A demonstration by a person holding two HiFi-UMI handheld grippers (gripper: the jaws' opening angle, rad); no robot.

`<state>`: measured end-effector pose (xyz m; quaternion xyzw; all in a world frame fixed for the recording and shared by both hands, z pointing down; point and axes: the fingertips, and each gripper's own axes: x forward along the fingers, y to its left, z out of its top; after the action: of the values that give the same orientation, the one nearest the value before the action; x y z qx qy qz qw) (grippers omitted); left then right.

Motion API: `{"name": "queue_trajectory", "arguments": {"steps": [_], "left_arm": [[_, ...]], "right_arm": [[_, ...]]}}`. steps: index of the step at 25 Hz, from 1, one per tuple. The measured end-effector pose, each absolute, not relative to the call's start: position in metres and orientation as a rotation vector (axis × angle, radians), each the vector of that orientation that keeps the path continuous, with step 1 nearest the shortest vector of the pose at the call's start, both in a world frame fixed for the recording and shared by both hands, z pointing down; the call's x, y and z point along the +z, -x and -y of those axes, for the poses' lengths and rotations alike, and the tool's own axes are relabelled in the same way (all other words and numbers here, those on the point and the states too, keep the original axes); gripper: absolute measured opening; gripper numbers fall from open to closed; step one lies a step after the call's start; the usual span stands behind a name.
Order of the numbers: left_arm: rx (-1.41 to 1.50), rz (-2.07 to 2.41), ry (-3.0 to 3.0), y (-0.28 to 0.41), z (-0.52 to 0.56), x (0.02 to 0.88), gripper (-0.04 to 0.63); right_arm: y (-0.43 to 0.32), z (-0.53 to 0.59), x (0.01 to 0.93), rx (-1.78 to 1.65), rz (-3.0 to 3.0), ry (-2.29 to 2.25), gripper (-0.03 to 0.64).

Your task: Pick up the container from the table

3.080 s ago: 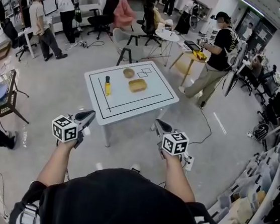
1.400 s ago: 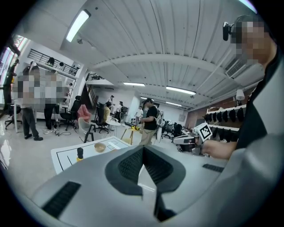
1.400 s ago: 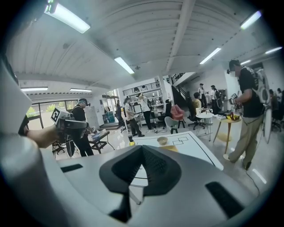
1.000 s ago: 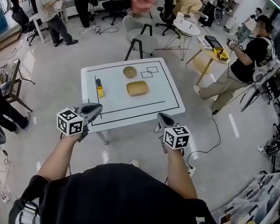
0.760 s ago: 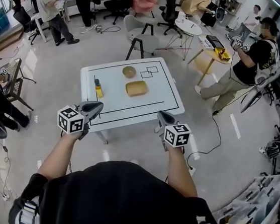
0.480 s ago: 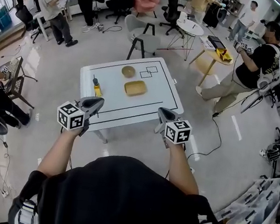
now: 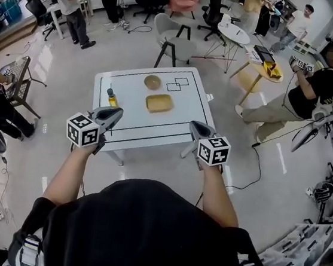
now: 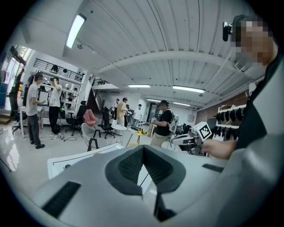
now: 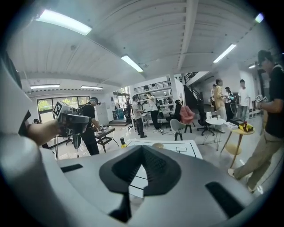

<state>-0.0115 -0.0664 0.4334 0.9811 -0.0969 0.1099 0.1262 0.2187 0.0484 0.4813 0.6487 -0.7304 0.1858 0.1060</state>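
Note:
A tan rectangular container (image 7: 159, 102) lies in the middle of the white table (image 7: 186, 117), inside a black outline. Both grippers hover in front of the table's near edge, well short of the container. My left gripper (image 7: 112, 117) is shut with nothing in it and points toward the near left corner. My right gripper (image 7: 196, 129) is also shut and empty, by the near right corner. The left gripper view looks over its closed jaws (image 8: 144, 153) at the table (image 8: 80, 157) and the right gripper (image 8: 191, 139). In the right gripper view the closed jaws (image 9: 142, 150) hide the container.
On the table also stand a round tan bowl (image 7: 152, 82) and a yellow bottle with a black cap (image 7: 111, 97). A grey chair (image 7: 171, 43) is behind the table. A person (image 7: 304, 92) stands to the right, others further back. A black cart (image 7: 16, 78) is at the left.
The wearer has stepped toward the table, and both grippers have moved forward to its near edge. Both jaws stayed shut. The person at the right has shifted further right.

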Motion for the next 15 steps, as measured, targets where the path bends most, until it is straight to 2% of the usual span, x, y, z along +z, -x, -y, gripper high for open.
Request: {"name": "queue_trajectory", "arguments": {"steps": [15], "left_arm": [[0.316,0.326,-2.822,-0.012,0.057,0.446,0.006]], "right_arm": [[-0.238,-0.042,0.497,0.578,2.184,-1.834,0.006]]}}
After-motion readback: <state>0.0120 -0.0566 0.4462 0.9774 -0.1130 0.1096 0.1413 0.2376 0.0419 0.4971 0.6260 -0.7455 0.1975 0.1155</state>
